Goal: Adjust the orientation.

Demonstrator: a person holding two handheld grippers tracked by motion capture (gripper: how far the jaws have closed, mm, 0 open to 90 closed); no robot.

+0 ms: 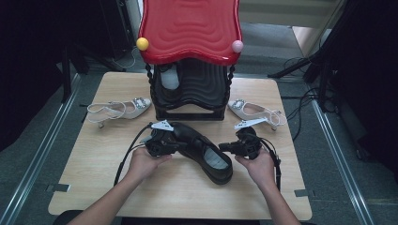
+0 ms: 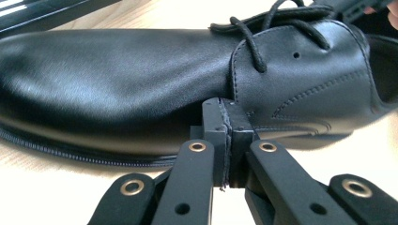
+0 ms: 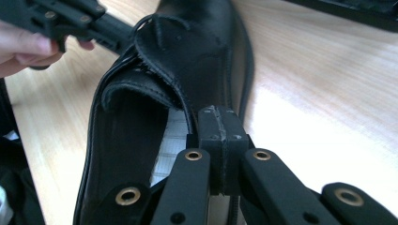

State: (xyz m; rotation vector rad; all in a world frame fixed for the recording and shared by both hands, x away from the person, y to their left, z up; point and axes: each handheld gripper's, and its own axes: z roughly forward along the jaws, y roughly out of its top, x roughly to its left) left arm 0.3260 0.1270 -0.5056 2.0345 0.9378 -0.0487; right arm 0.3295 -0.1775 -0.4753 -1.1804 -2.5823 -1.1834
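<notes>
Left tongs [image 1: 180, 144]: pressed together with nothing between them, tips against the side of the black shoe [image 1: 202, 151] below its laces.
Black shoe: lying on the bench [image 1: 94, 164] between your two hands, in front of the rack [image 1: 190, 93], toe toward the left tongs.
Right tongs [image 1: 224, 147]: also pressed together and empty, tips at the rim of the shoe's opening.
Step in hand: as I judge it, you're bracing the shoe from both sides, not gripping it.
Next move: spread one pair and pinch the collar or upper before lifting.
</notes>
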